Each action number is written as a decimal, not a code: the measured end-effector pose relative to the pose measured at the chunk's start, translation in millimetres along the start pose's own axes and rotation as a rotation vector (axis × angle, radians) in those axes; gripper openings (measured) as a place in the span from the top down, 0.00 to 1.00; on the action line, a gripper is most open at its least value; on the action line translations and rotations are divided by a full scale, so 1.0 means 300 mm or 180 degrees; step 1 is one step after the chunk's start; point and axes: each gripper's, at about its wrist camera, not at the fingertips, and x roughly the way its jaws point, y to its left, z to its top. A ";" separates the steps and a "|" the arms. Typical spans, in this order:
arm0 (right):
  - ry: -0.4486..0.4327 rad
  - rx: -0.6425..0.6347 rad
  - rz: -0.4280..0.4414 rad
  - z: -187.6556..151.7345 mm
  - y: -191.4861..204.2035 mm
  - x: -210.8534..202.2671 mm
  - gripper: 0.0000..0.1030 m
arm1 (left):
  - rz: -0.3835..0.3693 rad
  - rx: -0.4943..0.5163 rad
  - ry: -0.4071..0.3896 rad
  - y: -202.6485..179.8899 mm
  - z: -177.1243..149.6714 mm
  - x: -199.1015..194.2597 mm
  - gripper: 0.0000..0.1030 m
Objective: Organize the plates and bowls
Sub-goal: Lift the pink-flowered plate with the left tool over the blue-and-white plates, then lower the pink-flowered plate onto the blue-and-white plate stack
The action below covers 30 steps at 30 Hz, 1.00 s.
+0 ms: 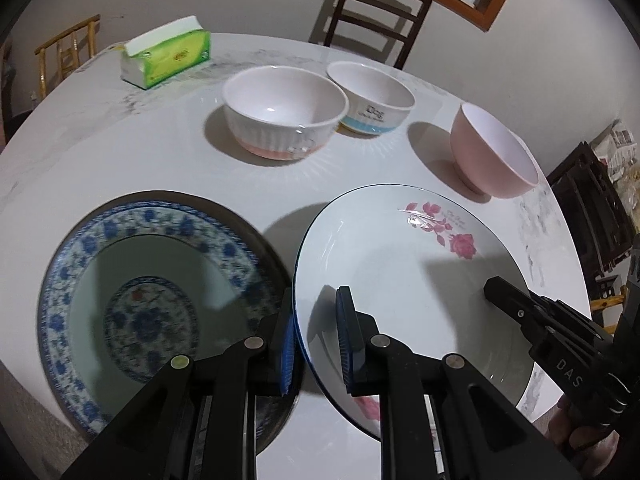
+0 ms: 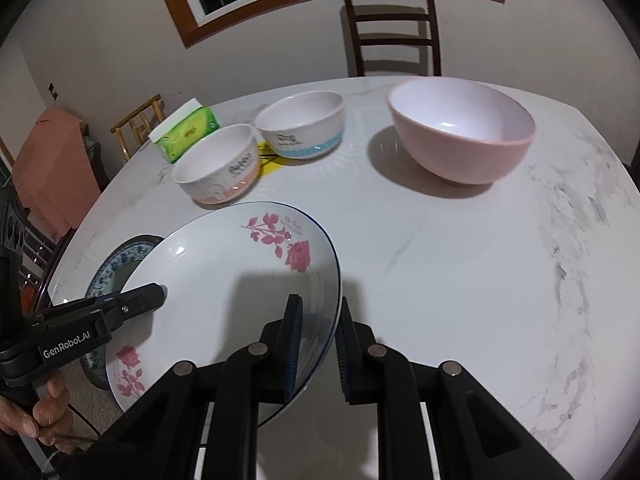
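Left gripper (image 1: 316, 344) angled steeply downward, jaws nearly closed, clamped on the rose plate (image 1: 400, 264) at its left rim. Right gripper (image 2: 318, 354) pitched down likewise, jaws pinched on the opposite rim. A hand (image 2: 44, 412) gripped the left gripper's handle, fingers curled round it.

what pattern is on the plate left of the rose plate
Blue-and-white floral patterned round plate with a plain pale centre ring; clearest in the left wrist view.

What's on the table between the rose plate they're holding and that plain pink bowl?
Nothing: in the right wrist view only bare marble tabletop lies between the rose plate and the pink bowl.
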 end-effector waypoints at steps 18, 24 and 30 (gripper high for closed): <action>0.0004 -0.0400 0.0317 -0.019 0.312 0.006 0.84 | 0.0253 -0.0388 -0.0267 0.266 -0.071 -0.201 0.85; 0.0056 -0.0513 0.0398 -0.023 0.399 0.042 0.84 | 0.0326 -0.0557 -0.0314 0.358 -0.101 -0.238 0.86; 0.0127 -0.0555 0.0446 -0.031 0.454 0.082 0.84 | 0.0386 -0.0658 -0.0306 0.424 -0.121 -0.246 0.86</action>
